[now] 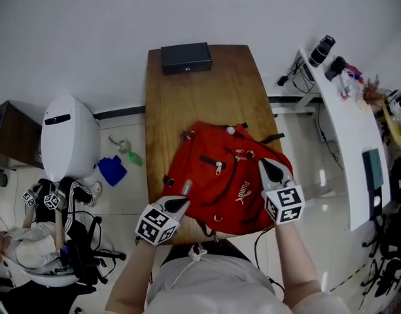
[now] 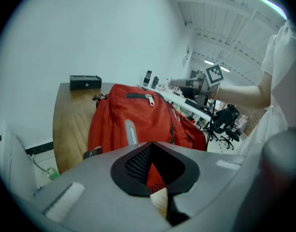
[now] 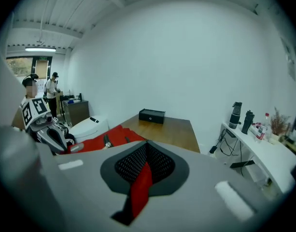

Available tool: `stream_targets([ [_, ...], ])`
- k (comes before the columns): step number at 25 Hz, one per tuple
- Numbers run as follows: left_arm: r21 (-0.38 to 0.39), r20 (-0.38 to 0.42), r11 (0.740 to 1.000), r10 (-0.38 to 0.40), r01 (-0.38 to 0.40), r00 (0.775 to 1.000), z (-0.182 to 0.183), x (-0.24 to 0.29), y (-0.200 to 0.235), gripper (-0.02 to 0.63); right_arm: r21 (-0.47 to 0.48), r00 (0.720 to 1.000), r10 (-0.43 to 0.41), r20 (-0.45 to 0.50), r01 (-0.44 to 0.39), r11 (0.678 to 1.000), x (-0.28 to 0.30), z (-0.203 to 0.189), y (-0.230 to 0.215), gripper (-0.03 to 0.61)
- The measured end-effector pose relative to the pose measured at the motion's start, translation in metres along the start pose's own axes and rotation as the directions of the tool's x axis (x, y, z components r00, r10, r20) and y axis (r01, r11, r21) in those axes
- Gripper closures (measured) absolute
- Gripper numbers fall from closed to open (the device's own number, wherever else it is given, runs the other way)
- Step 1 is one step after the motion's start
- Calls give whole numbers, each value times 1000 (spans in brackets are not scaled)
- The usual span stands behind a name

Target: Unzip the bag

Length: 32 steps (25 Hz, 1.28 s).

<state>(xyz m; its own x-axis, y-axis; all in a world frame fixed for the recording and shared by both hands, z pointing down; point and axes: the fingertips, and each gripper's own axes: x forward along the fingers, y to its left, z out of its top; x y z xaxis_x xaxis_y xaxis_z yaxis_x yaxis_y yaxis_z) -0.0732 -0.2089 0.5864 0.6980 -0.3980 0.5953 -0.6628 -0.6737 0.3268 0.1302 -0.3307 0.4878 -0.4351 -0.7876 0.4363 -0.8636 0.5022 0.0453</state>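
A red backpack (image 1: pixel 220 175) lies flat on the wooden table (image 1: pixel 213 97), its front-pocket zip pull (image 1: pixel 218 169) showing at the middle. My left gripper (image 1: pixel 179 205) sits at the bag's near left edge, beside a grey label, with its jaws shut on red fabric (image 2: pixel 155 178). The right gripper (image 1: pixel 272 169) rests on the bag's right side; its jaws are shut, and a red strip of the bag (image 3: pixel 140 187) runs between them. In the left gripper view the backpack (image 2: pixel 133 120) bulges upward, and the right gripper (image 2: pixel 186 83) hovers beyond it.
A black box (image 1: pixel 186 57) stands at the table's far end. A white side desk (image 1: pixel 347 129) with bottles (image 1: pixel 322 50) runs along the right. On the floor at the left are a white rounded unit (image 1: pixel 68 136), a blue item (image 1: pixel 112 170) and a seated person (image 1: pixel 30 241).
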Motion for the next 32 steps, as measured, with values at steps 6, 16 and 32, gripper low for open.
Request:
stream_targets([
  [6,16,231,996,77,-83,970,40,-53,-3,607,-5,990,73,119,-73,997,-51,9,57,571],
  [16,94,424,983,103,-156,900,46,-100,-89,607,9,968,132,214,-137,991,-132,-9,124,571],
  [32,72,564,948,218,-311,796,-27,-146,-286,607,-137,927,271,259,-243,960,-314,-89,168,571],
])
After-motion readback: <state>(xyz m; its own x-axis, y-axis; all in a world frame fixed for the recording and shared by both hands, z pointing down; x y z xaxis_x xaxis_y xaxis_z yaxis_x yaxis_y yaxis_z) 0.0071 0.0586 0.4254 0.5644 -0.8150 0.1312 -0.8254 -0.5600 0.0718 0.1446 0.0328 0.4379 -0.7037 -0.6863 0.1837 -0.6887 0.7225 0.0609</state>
